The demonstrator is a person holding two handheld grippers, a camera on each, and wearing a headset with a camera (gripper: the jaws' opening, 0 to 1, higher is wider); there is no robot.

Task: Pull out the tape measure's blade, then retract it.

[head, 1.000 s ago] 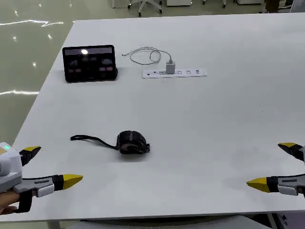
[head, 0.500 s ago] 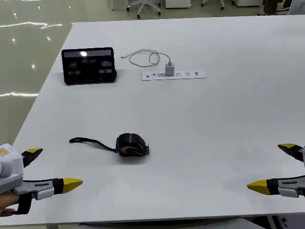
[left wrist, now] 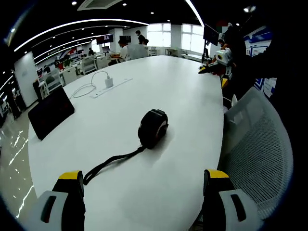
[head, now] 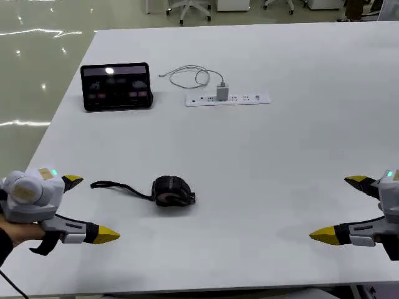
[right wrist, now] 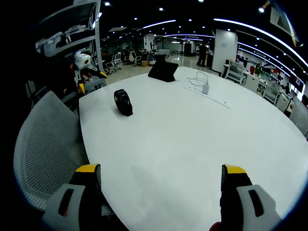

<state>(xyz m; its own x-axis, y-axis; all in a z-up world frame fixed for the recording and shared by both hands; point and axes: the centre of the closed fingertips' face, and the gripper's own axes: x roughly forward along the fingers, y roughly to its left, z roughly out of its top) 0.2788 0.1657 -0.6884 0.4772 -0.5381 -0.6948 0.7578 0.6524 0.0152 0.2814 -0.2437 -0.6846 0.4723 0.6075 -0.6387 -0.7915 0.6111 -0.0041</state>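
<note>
One white table (head: 274,156) seen from the head view, with two handheld grippers over its near side. At 8 o'clock the left gripper (head: 93,207) hovers by the table's left edge, its two yellow-tipped jaws spread wide with nothing between them. At 10 o'clock one dark tablet (head: 116,85) stands propped up near that same edge. One black tape measure (head: 173,190) lies on the table at 7 o'clock, blade wound in. Its single wrist strap (head: 118,185) trails left toward the left gripper. In the left gripper view it sits straight ahead at 12 o'clock, apart from the jaws. Near 12 o'clock lie one looped white cable (head: 187,75), one charger (head: 222,88) and one power strip (head: 246,98) that the charger plugs into. At 4 o'clock the right gripper (head: 335,208) is likewise spread wide and empty. Bare tabletop stretches between the tape measure and the right gripper. The near edge runs just below both grippers.
</note>
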